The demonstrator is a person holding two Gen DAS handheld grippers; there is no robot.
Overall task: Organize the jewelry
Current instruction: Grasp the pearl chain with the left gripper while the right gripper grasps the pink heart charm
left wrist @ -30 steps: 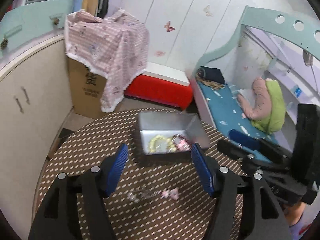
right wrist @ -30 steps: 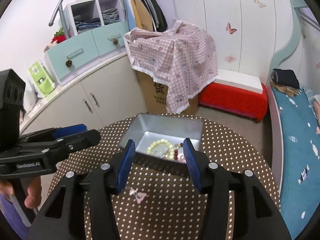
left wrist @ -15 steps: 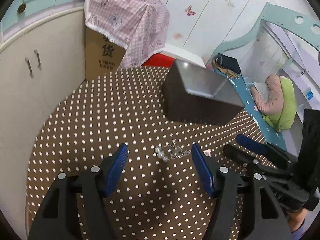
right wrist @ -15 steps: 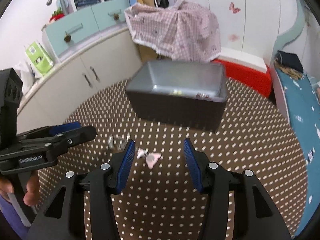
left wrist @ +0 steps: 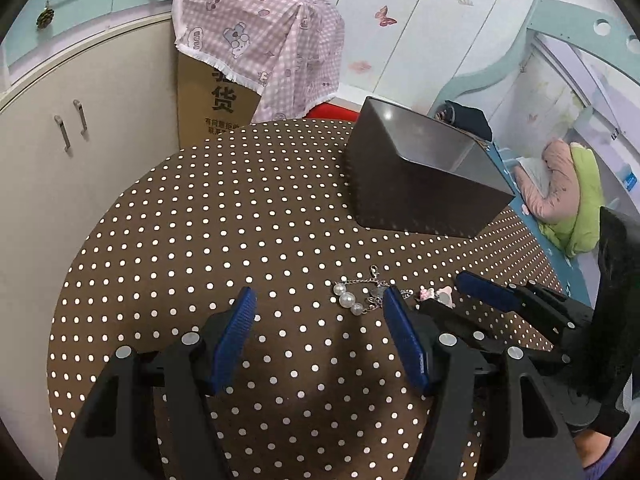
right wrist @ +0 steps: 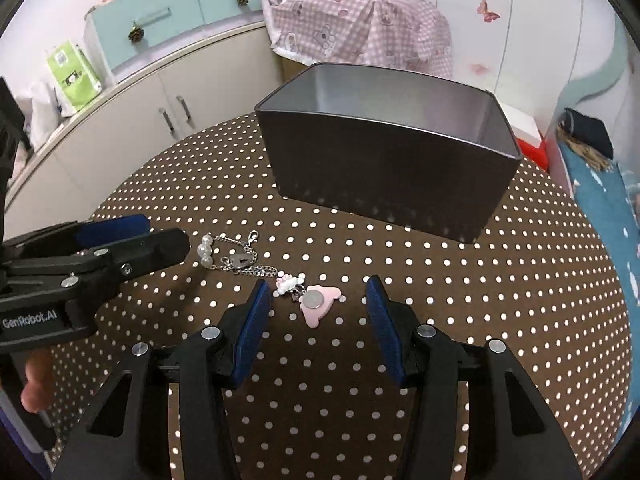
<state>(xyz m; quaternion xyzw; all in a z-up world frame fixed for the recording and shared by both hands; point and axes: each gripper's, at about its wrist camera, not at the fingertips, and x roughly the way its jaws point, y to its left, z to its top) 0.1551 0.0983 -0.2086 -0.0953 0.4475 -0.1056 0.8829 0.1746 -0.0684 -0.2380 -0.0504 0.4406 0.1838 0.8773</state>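
Lower now, right gripper (right wrist: 320,320) straddles pink charm (right wrist: 318,303).

Metal tin, beads and cloth

The tin (right wrist: 392,176) is smooth metal, dull grey inside; the chain (right wrist: 240,266) is shiny metal with glossy pearl beads (left wrist: 346,299); the pink charm (right wrist: 318,305) looks matt plastic; the dotted tablecloth (right wrist: 520,320) is matt fabric.

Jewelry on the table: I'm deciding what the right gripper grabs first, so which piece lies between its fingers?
The pink charm with the round silver disc. It lies between the right gripper fingers; the pearl chain lies farther left, by the left gripper.
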